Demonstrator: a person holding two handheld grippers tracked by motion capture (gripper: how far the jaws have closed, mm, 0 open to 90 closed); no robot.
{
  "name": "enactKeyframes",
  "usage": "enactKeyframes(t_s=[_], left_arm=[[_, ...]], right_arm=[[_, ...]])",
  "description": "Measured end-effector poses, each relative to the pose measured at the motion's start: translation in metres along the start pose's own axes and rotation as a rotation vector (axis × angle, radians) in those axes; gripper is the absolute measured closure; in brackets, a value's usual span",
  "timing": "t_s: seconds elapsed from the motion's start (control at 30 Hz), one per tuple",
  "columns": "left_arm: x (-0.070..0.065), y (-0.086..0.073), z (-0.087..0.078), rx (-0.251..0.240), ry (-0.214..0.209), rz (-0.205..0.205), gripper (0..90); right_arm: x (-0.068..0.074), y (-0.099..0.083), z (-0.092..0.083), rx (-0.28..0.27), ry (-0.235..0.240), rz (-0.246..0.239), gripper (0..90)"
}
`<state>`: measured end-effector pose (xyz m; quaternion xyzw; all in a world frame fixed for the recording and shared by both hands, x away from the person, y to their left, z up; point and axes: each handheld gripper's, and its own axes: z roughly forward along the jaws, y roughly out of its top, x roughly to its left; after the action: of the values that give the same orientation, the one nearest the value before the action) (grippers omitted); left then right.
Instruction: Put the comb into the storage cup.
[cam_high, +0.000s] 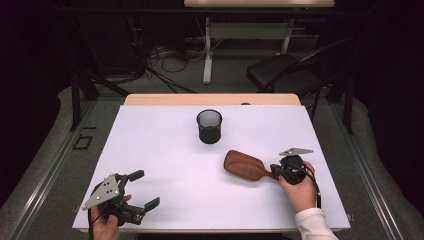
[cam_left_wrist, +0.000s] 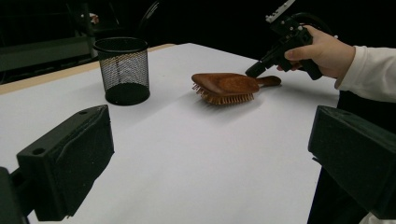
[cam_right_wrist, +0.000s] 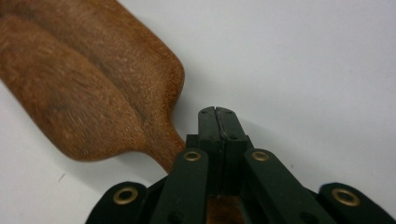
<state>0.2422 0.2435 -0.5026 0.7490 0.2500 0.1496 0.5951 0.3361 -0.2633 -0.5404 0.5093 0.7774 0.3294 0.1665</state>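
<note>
Left gripper (cam_high: 142, 190) near front-left table edge, jaws spread, empty. Right gripper (cam_high: 276, 170) jaws pressed together over the handle of wooden hairbrush (cam_high: 245, 165), not pinching it. Brush lies bristles-down right of centre, long axis left-right, head pointing left. Mesh cup (cam_high: 209, 126) beyond.

Hairbrush (cam_high: 245, 165) lies right of and before cup (cam_high: 209, 126).

Nothing here can be read: no words, labels, brand marks or numbers show on anything on the table or around it.
</note>
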Motion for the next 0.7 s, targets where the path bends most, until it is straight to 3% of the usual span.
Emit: enactKeyframes(t_s=[0.7], left_arm=[[0.0, 0.0, -0.001, -0.004, -0.004, 0.003, 0.2]], right_arm=[[0.019, -0.021, -0.012, -0.005, 0.046, 0.015, 90.0]])
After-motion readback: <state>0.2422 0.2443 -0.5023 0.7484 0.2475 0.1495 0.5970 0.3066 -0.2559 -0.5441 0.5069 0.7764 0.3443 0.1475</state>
